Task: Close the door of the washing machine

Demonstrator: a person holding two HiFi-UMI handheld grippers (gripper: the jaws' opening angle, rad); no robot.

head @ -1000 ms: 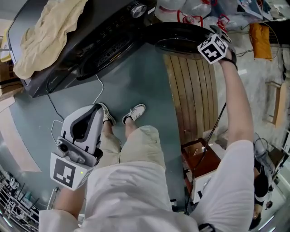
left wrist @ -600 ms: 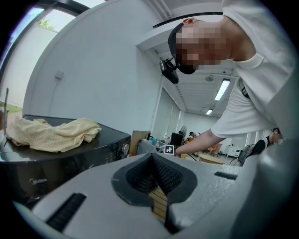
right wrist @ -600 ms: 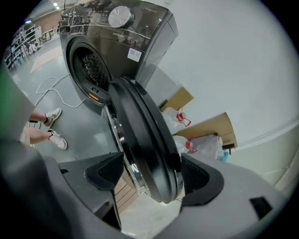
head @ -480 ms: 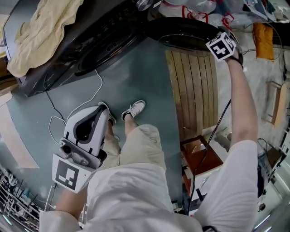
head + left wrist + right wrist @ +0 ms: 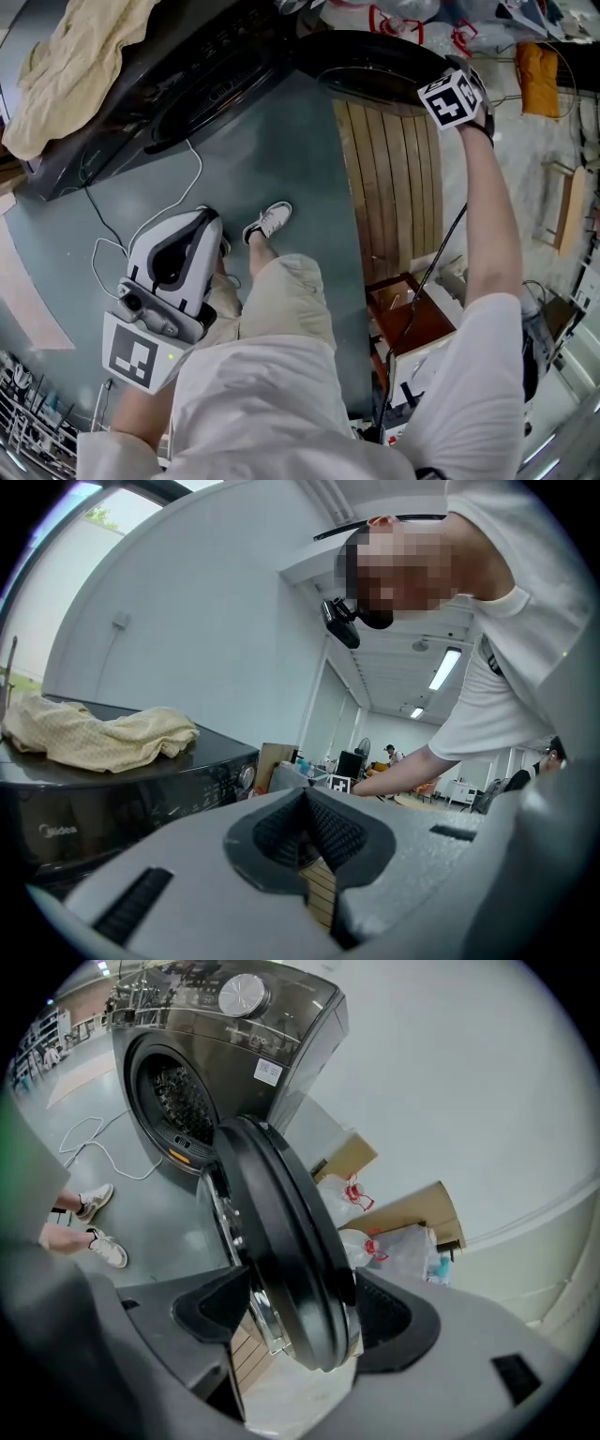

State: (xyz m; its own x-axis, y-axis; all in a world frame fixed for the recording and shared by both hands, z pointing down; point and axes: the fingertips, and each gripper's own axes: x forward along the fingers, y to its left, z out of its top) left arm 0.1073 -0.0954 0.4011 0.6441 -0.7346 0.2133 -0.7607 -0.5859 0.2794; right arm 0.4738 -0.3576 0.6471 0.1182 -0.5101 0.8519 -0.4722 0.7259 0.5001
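The dark front-loading washing machine [image 5: 141, 89] stands at the top left, its drum opening [image 5: 178, 1101] uncovered. Its round black door [image 5: 375, 70] is swung wide open. My right gripper [image 5: 448, 89] is at the door's outer rim, and in the right gripper view my right gripper [image 5: 300, 1321] is shut on the door [image 5: 281, 1232], one pad on each face. Low beside the person's leg, away from the machine, my left gripper [image 5: 202, 230] holds nothing. Seen from its own camera, my left gripper [image 5: 305, 841] has its pads together.
A crumpled cream cloth [image 5: 75, 52] lies on top of the machine. A white cable [image 5: 141, 230] trails over the grey floor. Wooden slats [image 5: 389, 178] lie under the door, a red-brown box [image 5: 408, 314] nearer. Bags [image 5: 361, 1241] and cardboard [image 5: 412, 1208] stand behind the door.
The right gripper stays clamped on the door's rim and has shifted only slightly with it. The left gripper has barely moved.
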